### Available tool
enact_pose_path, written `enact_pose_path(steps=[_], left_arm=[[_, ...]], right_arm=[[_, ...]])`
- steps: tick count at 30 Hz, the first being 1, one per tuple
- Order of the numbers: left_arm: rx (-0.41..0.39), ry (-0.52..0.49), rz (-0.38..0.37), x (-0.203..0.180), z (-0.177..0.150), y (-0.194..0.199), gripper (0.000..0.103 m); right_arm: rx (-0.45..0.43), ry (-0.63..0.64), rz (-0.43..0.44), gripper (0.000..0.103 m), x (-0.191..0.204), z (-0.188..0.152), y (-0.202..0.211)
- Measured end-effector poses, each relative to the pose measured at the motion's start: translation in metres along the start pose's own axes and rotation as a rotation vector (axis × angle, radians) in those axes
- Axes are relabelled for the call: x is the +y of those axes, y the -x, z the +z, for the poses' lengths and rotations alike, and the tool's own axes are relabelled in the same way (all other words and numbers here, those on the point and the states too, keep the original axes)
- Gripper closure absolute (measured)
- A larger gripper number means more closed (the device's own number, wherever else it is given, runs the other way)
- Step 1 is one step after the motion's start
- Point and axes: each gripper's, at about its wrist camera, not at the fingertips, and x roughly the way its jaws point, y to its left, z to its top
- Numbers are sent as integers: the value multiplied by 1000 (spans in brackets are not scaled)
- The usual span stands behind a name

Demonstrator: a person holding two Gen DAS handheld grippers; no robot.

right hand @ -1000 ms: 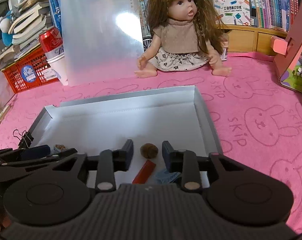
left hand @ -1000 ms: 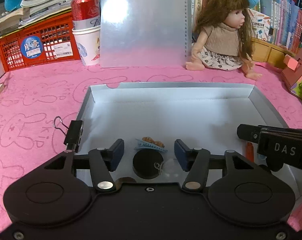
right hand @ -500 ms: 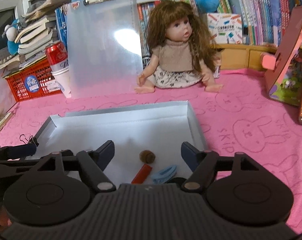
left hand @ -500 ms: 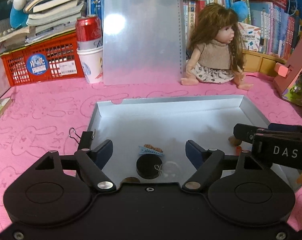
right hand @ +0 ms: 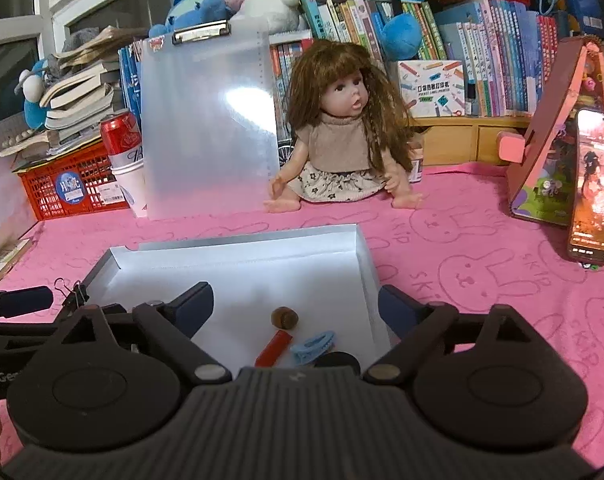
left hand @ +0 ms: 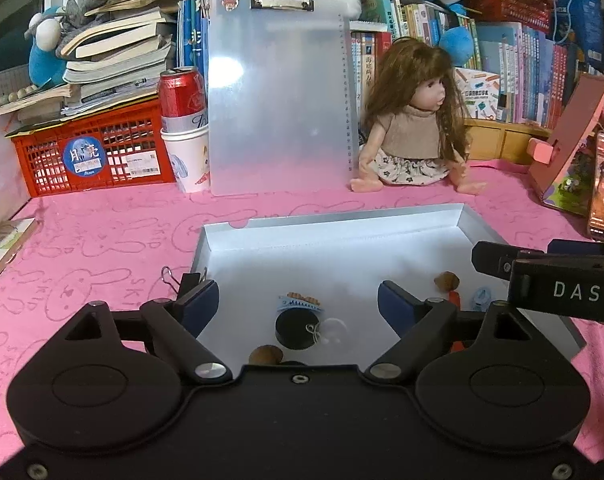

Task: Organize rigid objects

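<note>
A shallow white tray (left hand: 342, 232) (right hand: 237, 248) lies on the pink cloth. In the left wrist view it holds a black round disc (left hand: 295, 330), a small blue comb clip (left hand: 299, 303), a clear ring (left hand: 334, 330) and a walnut (left hand: 265, 355). In the right wrist view it holds a walnut (right hand: 284, 317), a red stick (right hand: 273, 348), a blue hair clip (right hand: 314, 346) and a black disc (right hand: 338, 360). My left gripper (left hand: 297, 304) is open and empty above the tray's near side. My right gripper (right hand: 295, 304) is open and empty above the tray's right part.
A black binder clip (left hand: 181, 280) (right hand: 75, 294) sits at the tray's left rim. A doll (left hand: 414, 136), a clear clipboard (left hand: 277, 100), a red can in a paper cup (left hand: 183, 120) and a red basket (left hand: 89, 152) stand behind. A lit phone (right hand: 596, 184) leans at the right.
Both grippers have opened wide and pulled back and up from the tray. More of the tray and the room behind shows.
</note>
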Motion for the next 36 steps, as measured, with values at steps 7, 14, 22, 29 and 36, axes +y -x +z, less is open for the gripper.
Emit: enact_pose_path(steps=[7,14,22,29,36], left_arm=[[-9,18,-20,2,-8,16,15],[-17,8,-26,1,-21,31,15],[-10,45,-30,6,-40,46,14],[6,61,-41,8,-55,59,14],[12,39,-21,6,-74,70,14]], right_arm=[[-31,-17,12,2,-1,-5,17],[-55,11,13,0,2,-16,33],[-79,20,4,0,5,-30,48],[-86,27,13,0,6,-44,60],[-75,24,12,0,2,-59,69]])
